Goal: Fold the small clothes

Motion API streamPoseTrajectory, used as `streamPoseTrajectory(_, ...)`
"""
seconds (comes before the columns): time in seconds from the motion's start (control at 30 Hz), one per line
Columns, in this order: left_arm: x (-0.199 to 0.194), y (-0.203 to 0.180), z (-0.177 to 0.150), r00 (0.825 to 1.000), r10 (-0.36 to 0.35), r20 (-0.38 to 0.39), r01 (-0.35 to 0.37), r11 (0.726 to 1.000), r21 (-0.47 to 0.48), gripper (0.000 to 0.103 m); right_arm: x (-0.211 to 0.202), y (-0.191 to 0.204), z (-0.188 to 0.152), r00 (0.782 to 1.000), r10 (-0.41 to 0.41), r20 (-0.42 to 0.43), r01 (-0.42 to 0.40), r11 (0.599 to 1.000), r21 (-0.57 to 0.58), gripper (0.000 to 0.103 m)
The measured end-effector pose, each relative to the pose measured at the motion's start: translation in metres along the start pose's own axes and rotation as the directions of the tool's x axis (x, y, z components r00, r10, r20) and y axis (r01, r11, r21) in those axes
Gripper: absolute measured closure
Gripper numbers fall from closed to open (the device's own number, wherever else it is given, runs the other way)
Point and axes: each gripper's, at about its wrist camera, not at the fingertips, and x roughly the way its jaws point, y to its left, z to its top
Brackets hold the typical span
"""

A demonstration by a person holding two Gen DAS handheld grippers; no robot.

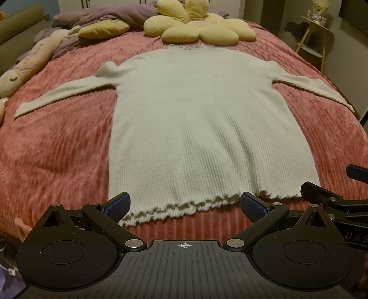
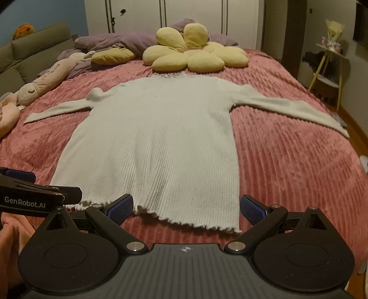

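Note:
A white ribbed long-sleeved sweater point(image 1: 202, 119) point(image 2: 156, 142) lies flat on the pink bedspread point(image 1: 57, 149) point(image 2: 287, 165), collar far, frilled hem near, both sleeves spread out sideways. My left gripper point(image 1: 185, 204) stands open just short of the hem, blue pads either side of its left half, nothing between them. My right gripper point(image 2: 186, 205) is open too, at the hem's right half. Each gripper shows at the edge of the other's view: the right gripper point(image 1: 333, 197), the left gripper point(image 2: 34, 195).
A yellow flower cushion point(image 1: 197, 27) point(image 2: 193, 53) lies beyond the collar. Purple bedding point(image 1: 103, 16) and a long plush toy point(image 1: 25, 62) point(image 2: 46, 78) lie far left. A small yellow-legged side table point(image 2: 329, 66) stands off the bed's right edge.

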Motion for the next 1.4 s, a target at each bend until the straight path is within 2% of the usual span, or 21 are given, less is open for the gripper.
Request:
streamPoseTrajectory(0.3,0.004,0.001,0.000,1.000,0.002,-0.006,-0.002,1.000,-0.004,0.000,-0.001,-0.004,0.002,0.999,0.026,0.025,-0.026,1.000,0.014,0.004)
streamPoseTrajectory(0.8,0.011,-0.001,0.001,1.000,0.008,-0.026,-0.008,1.000,0.001,0.000,0.002,-0.009,0.001,0.997,0.081,0.006,-0.081,0.996,0.041,0.004)
streamPoseTrajectory(1.1,0.027,0.002,0.000,0.997,-0.006,-0.074,0.005,1.000,-0.019,0.000,0.010,-0.015,-0.003,0.988,0.154,0.012,-0.154,0.984,0.091,0.004)
streamPoseTrajectory(1.27,0.036,0.001,0.003,0.997,-0.020,-0.075,0.018,0.999,-0.031,0.000,0.018,-0.020,-0.005,0.982,0.187,0.009,-0.187,0.976,0.108,0.004)
streamPoseTrajectory(1.33,0.041,0.001,0.008,0.998,-0.022,-0.063,0.020,0.999,-0.037,0.000,0.021,-0.025,-0.004,0.982,0.189,0.019,-0.190,0.974,0.123,0.006)
streamPoseTrajectory(1.4,0.048,0.000,0.019,0.999,-0.014,-0.044,0.012,0.999,-0.039,0.000,0.028,-0.039,0.002,0.983,0.181,0.039,-0.185,0.972,0.142,0.014)
